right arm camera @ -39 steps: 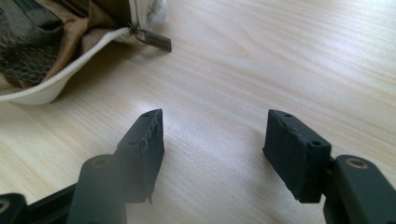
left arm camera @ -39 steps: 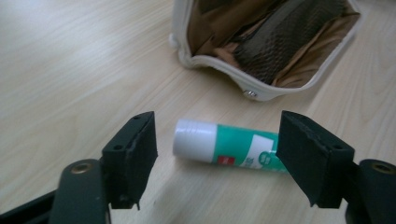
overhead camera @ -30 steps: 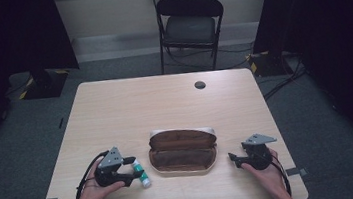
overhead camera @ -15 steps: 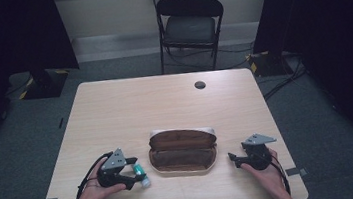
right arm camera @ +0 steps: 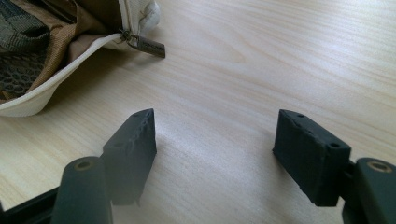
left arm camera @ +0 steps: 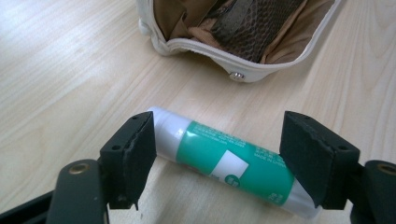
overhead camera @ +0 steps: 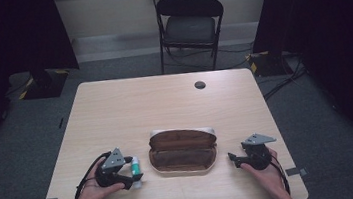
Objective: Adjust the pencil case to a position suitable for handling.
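Letting go looks like the step here: the left hand-held gripper (left arm camera: 217,158) has just been opening its jaws, and the green-and-white tube (left arm camera: 224,161) is lying flat on the counter (left arm camera: 60,70) between them, with a gap showing at the right pad, while the left pad is sitting so close I can't tell if it's touching. So it's spread around the tube, not pinching it. In the high view the same left hand-held gripper (overhead camera: 134,176) is sitting just left of the open pouch (overhead camera: 183,151), with the tube (overhead camera: 135,167) at its tips.

If the plan is getting the tube into that pouch (left arm camera: 243,37), I'd say the tube is lying badly for a grab: it's running lengthwise from jaw to jaw, so closing would be squeezing it end to end and it could pop out. I'd be turning the wrist so the pads are coming in across the round body near the middle, then closing gently since it's slick plastic that's going to roll.

The right hand-held gripper (right arm camera: 215,156) is hanging spread over bare wood with nothing between its jaws, near the pouch's zipper pull (right arm camera: 147,45). In the high view it (overhead camera: 235,159) is sitting just right of the pouch. I'd be using it for pinning the pouch rim so the mouth is staying wide and not sliding around.
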